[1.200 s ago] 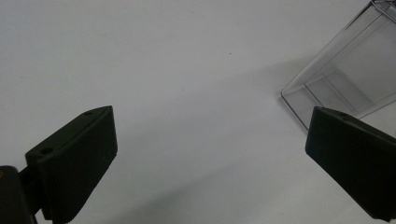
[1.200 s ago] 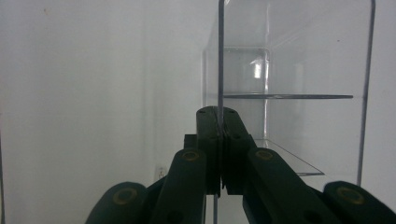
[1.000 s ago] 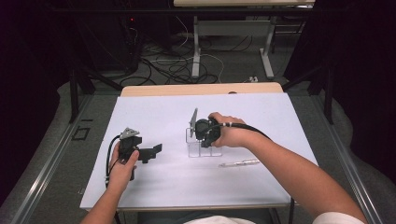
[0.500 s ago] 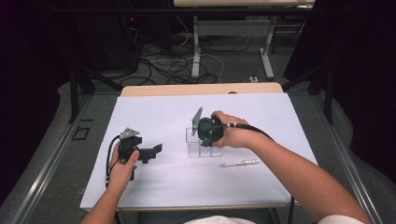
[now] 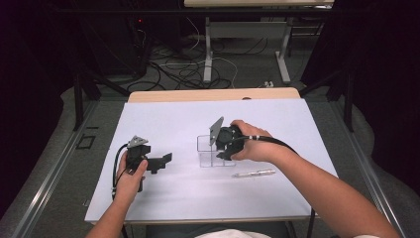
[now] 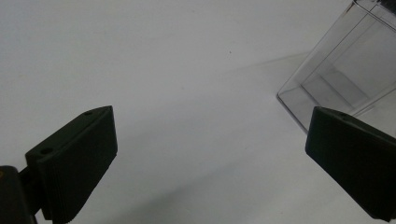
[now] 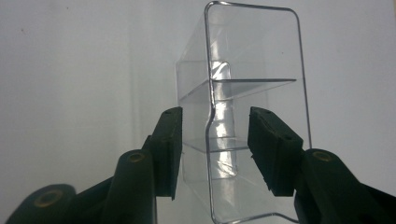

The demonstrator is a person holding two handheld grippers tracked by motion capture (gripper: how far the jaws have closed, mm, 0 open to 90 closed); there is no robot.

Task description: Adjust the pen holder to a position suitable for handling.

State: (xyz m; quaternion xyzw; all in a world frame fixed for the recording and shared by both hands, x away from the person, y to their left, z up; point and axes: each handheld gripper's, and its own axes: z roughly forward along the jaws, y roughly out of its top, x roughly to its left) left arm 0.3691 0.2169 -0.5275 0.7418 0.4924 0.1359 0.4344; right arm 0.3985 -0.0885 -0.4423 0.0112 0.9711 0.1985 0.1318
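Release looks like the step in hand: right gripper [image 7: 212, 154] has just been opening, jaws astride the wall of the clear box [image 5: 210, 151] mid-table, seemingly not pressing, while left gripper [image 6: 208, 158] gapes empty nearby; next, lifting clear.

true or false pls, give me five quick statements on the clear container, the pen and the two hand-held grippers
1. The clear container stands on the white table. True.
2. The right hand-held gripper is clamped tight on the container wall. False: its jaws have just been opening and stand apart on either side of the wall, with gaps showing.
3. The left hand-held gripper holds the pen. False: its jaws are wide open with nothing between them.
4. The pen lies on the table near the container. True.
5. The container is full of pens. False: the compartments look empty.
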